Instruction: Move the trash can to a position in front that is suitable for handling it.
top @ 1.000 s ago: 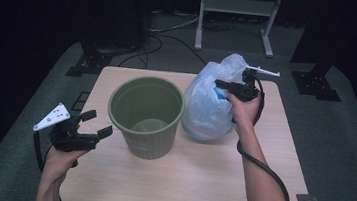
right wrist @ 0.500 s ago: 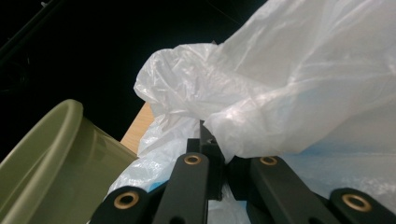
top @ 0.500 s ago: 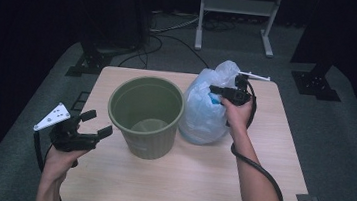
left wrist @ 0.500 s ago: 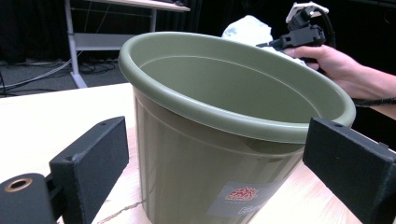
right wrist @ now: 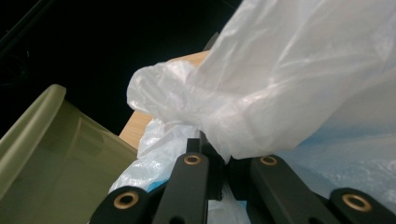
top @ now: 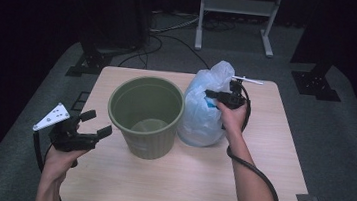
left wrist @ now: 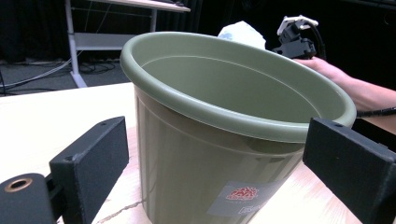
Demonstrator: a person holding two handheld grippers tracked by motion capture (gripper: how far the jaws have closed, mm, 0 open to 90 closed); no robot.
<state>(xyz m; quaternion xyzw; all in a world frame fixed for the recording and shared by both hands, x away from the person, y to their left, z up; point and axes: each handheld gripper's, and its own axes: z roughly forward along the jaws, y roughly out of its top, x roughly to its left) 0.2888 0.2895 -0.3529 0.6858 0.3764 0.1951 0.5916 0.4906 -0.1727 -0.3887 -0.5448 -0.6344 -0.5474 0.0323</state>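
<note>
Plastic bag pinched beside the bin

Plastic bag (top: 205, 108) is standing upright on the table (top: 271, 155), touching the green bin (top: 146, 114). My right gripper (top: 212, 94) is pinching its film; my left gripper (top: 94, 123) is gaping toward the bin.

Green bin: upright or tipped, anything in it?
Upright. The green bin stands on the table, mouth up; its visible interior looks empty.

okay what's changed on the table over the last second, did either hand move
The right tongs, shut on the plastic bag, have moved a little left toward the green bucket, and the bag's top leans that way with them. The left tongs stayed open at the table's left edge, and the bucket stayed put.
</note>
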